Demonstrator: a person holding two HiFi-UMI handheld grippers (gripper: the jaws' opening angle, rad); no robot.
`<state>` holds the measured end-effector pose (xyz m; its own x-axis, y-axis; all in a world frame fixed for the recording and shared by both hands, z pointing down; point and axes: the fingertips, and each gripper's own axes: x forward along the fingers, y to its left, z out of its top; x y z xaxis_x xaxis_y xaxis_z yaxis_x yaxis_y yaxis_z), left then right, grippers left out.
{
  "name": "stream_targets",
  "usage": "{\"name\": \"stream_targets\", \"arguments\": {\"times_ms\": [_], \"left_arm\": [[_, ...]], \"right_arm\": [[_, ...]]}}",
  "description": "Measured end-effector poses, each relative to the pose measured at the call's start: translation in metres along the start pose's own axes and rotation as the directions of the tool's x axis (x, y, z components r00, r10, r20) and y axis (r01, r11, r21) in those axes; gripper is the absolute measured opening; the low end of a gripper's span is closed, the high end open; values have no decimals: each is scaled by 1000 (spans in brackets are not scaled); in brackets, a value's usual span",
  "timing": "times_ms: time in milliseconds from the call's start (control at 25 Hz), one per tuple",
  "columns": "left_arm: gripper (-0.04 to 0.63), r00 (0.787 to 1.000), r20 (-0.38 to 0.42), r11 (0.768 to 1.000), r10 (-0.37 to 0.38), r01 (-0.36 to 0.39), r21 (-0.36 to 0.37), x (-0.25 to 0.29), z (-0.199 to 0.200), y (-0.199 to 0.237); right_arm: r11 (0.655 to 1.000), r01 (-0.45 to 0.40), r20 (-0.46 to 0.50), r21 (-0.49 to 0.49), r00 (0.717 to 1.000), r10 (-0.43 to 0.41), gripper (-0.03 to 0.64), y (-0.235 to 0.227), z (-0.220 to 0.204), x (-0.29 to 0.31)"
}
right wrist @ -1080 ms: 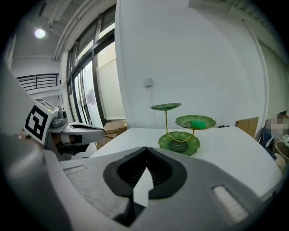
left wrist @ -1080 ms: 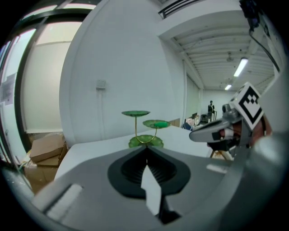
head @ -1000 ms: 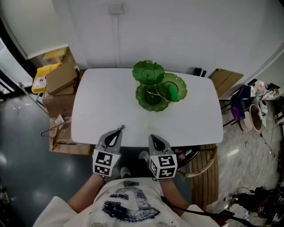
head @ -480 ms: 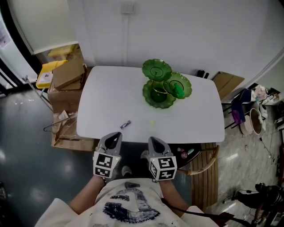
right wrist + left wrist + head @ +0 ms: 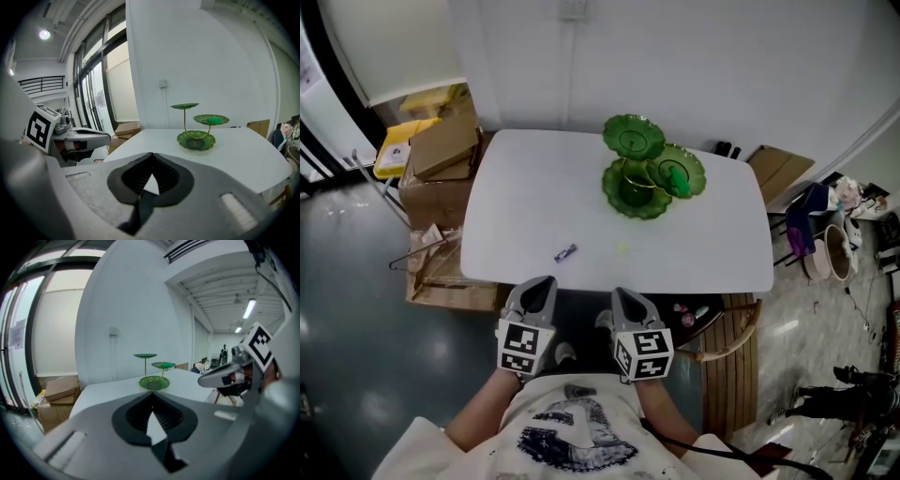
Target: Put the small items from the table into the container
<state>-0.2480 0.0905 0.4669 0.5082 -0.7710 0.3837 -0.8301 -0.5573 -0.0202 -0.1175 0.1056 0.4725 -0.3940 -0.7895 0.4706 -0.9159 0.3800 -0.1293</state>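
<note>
A green three-tier dish stand [image 5: 639, 175] sits at the far middle of the white table [image 5: 516, 216], and its right dish holds a green item [image 5: 675, 178]. A small dark item [image 5: 565, 252] and a tiny pale yellow item [image 5: 622, 248] lie near the table's front edge. My left gripper [image 5: 544, 283] and right gripper [image 5: 622, 294] hover side by side just short of that edge, both shut and empty. The left gripper view shows the shut left gripper [image 5: 151, 394] facing the stand [image 5: 152, 376]. The right gripper view shows the shut right gripper [image 5: 151, 157], the stand [image 5: 197, 127] and its green item [image 5: 214, 120].
Cardboard boxes [image 5: 441, 150] are stacked on the floor left of the table. A wooden chair [image 5: 731, 333] stands at the table's front right corner, with bags and clutter [image 5: 830, 225] further right. A white wall runs behind the table.
Both grippers have drawn back from the table's front edge. The small dark item, earlier right at the left gripper's tip, now lies apart from it on the table.
</note>
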Motion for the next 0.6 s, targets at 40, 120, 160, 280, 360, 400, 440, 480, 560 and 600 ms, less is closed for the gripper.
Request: {"name": "stream_targets", "arguments": {"times_ms": [40,120,160,280,360,400,440,480,560,600], "left_arm": [[-11,1000,-1,1000,-5,5,-9,0,-1,0],[-11,1000,-1,1000,-10,10,-28,1,-3,1],[-11,1000,0,999,-11,10,-33,1,-3,1],[-11,1000,-2,999,-7,7,-35,2,-6,2],[-11,1000,-9,999,-7,7,-33,4,-8,2],[-11,1000,-14,999,-9,8,-33,5,-9,3],[-11,1000,-19,999,-12,11,-34,7,-11,3],[-11,1000,-27,999,-17,16,-37,9,-12,3],[-11,998,-44,998,-35,32,-47,14,-17,2],[-11,998,-51,998,-43,40,-51,17,-20,1]], "right_arm": [[1000,-1,-2,0,1000,1,-1,1,-1,0],[1000,-2,-7,1,1000,2,0,1,-2,0],[1000,-2,-10,3,1000,2,0,0,-3,1],[1000,-3,-14,7,1000,3,-1,-1,-6,1],[1000,-4,-15,10,1000,5,-1,-2,-7,3],[1000,-6,-16,11,1000,6,0,-2,-7,4],[1000,-8,-18,12,1000,8,-2,-2,-7,5],[1000,-10,-20,13,1000,11,0,-3,-7,7],[1000,-15,-25,17,1000,15,-1,-4,-9,11],[1000,-17,-29,20,999,18,0,-5,-10,13]]}}
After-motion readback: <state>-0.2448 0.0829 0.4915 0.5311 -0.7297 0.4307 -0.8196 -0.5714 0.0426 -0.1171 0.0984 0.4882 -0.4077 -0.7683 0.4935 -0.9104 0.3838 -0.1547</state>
